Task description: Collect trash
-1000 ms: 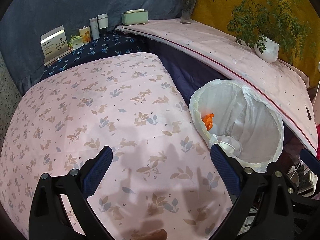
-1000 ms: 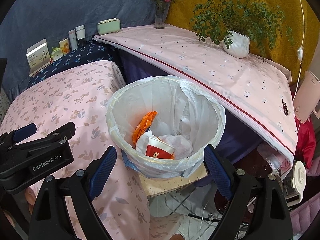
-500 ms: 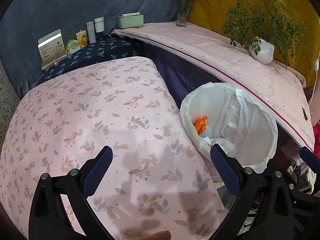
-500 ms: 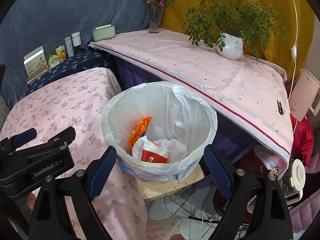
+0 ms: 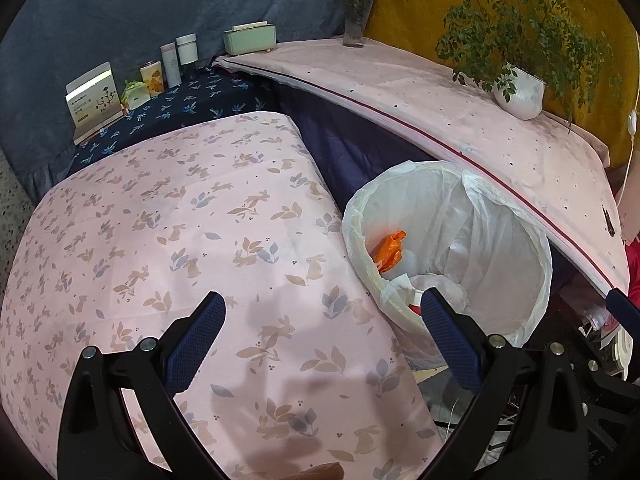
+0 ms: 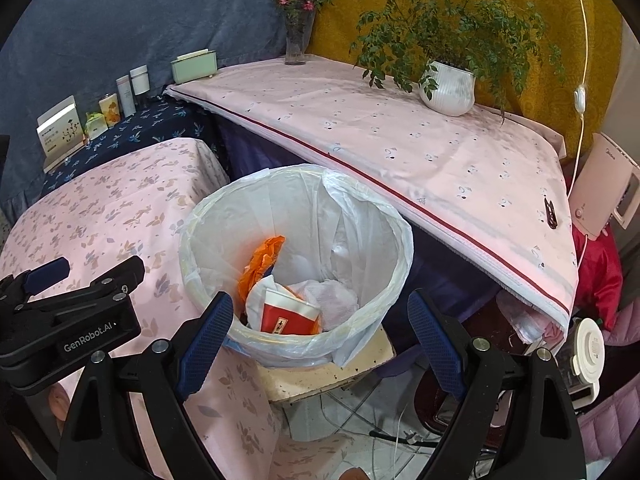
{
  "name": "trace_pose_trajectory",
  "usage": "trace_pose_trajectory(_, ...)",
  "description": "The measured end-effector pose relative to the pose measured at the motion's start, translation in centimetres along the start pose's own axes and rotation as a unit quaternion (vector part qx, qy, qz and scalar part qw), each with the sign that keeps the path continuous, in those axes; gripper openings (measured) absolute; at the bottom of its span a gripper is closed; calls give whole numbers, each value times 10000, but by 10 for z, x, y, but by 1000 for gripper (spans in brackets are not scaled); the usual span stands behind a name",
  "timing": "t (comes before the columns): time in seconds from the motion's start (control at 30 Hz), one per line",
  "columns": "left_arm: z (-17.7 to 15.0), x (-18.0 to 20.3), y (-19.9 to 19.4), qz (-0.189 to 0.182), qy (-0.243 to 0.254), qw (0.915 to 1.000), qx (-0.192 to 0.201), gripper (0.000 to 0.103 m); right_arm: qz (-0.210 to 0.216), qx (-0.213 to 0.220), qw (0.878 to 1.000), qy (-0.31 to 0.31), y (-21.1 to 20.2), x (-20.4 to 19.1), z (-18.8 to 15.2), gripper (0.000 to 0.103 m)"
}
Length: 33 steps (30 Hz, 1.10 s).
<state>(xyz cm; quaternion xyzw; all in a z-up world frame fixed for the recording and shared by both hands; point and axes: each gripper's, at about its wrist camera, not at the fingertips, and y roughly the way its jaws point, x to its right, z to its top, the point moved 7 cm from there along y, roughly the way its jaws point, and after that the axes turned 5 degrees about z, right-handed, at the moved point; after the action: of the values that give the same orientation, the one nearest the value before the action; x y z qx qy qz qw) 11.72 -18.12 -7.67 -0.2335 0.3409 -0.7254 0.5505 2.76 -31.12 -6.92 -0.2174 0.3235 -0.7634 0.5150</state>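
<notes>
A trash bin lined with a white bag [image 6: 384, 216] stands between two cloth-covered tables; it also shows in the left wrist view [image 5: 500, 208]. Inside lie an orange wrapper [image 6: 260, 264], a red-and-white paper cup [image 6: 288, 316] and crumpled white tissue [image 6: 336, 300]. My right gripper [image 6: 320, 320] is open and empty, just above the bin's near rim. My left gripper [image 5: 324, 324] is open and empty over the pink floral table [image 5: 160, 220], left of the bin. The left gripper's body shows in the right wrist view [image 6: 72, 320].
A pink table [image 6: 400, 132] behind the bin carries a potted plant [image 6: 448, 88] and a flower vase [image 6: 296, 40]. Boxes and bottles [image 5: 160, 68] line the dark blue cloth at the back. A white heater [image 6: 600, 196], cables and clutter sit at the right.
Both grippers have drawn back and up from the bin, so the bin sits farther off in both views. Both stay open and empty.
</notes>
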Motion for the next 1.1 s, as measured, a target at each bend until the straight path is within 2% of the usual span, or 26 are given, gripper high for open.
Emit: trace_pose_trajectory(1.1, 1, 6, -1, 62, 31, 10000, -18, 94, 4, -68, 10000, -10, 6, 2, -2, 85)
